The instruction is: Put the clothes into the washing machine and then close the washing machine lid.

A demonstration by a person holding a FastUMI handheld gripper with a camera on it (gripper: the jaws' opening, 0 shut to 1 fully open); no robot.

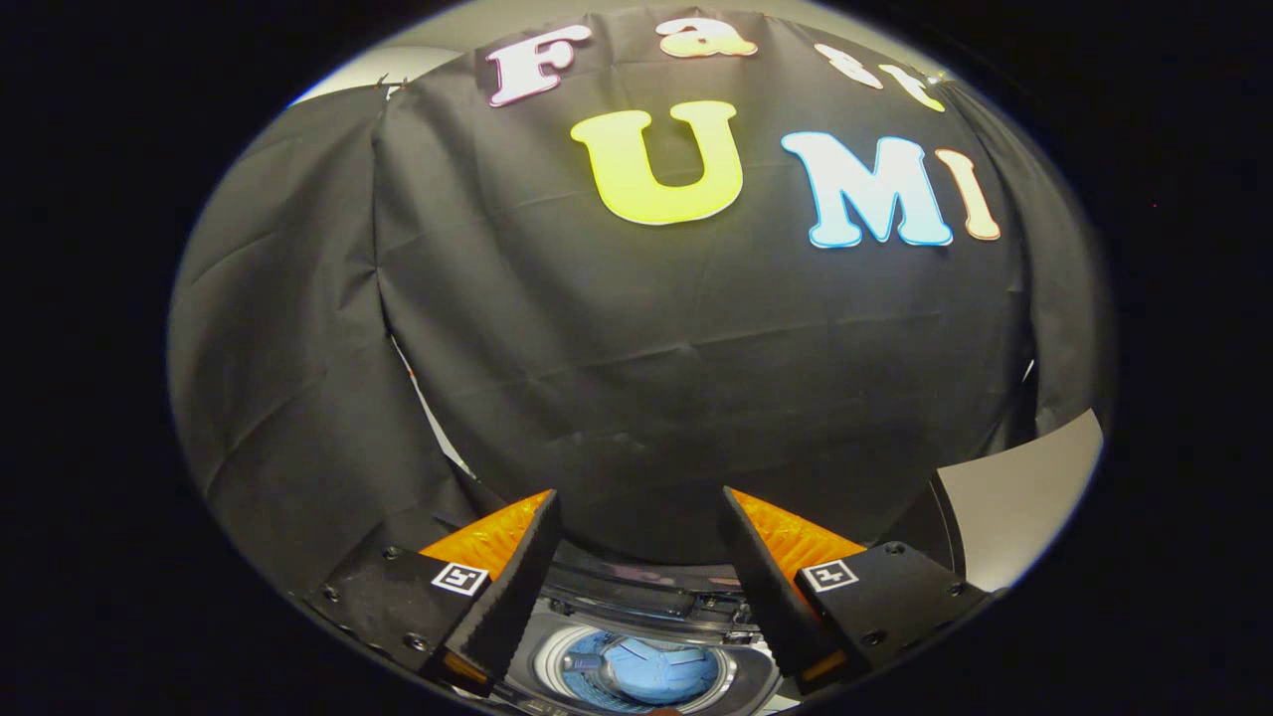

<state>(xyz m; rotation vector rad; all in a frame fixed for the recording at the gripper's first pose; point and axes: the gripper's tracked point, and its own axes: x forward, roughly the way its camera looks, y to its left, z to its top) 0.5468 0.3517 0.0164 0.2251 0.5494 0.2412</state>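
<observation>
**Inspector:** State of the gripper (636, 502)?

**Assistant:** Its fingers stand wide apart with nothing between them. They point at the black cloth wall (646, 378) ahead.

**Inspector:** The washing machine (636, 651)?

**Assistant:** Below the fingers, at six o'clock from their tips. Its round drum opening faces up, uncovered, and the lid (636, 587) stands raised at its far rim.

**Inspector:** The clothes (636, 671)?

**Assistant:** A light blue garment lies inside the drum, at the centre of the opening.

**Inspector:** Anything else?

**Assistant:** A pale surface (1024, 497) at three o'clock from the right finger.
</observation>
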